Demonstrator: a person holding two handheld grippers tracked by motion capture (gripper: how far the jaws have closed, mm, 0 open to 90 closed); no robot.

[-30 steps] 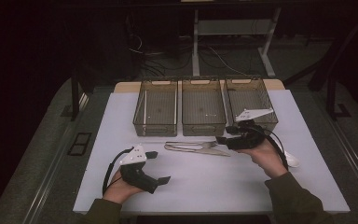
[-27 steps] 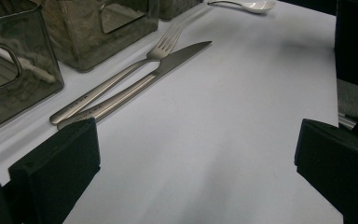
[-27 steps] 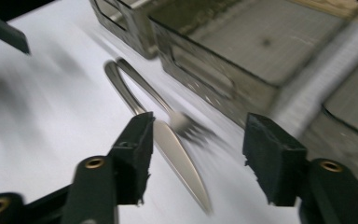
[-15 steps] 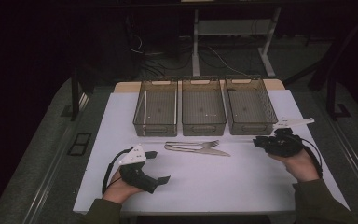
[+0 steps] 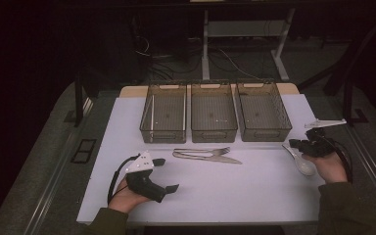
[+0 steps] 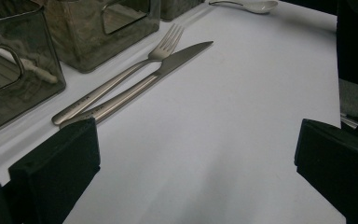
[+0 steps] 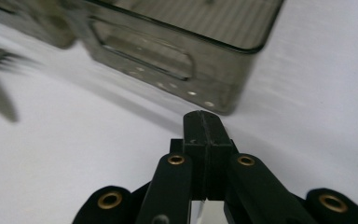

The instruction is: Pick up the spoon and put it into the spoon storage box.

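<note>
High view: the right gripper (image 5: 298, 144), jaws having just closed on nothing, is sitting at the right beside the white spoon (image 5: 299, 161), seemingly readying to sort it. Left gripper view: wide-open jaws are facing the fork (image 6: 121, 77) and knife (image 6: 144, 81) at centre. Right gripper view: pressed-together pads (image 7: 204, 135) are pointing at a bin (image 7: 177, 51).

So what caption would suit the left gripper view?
Open left gripper facing a fork and knife beside clear bins on the table.
</note>
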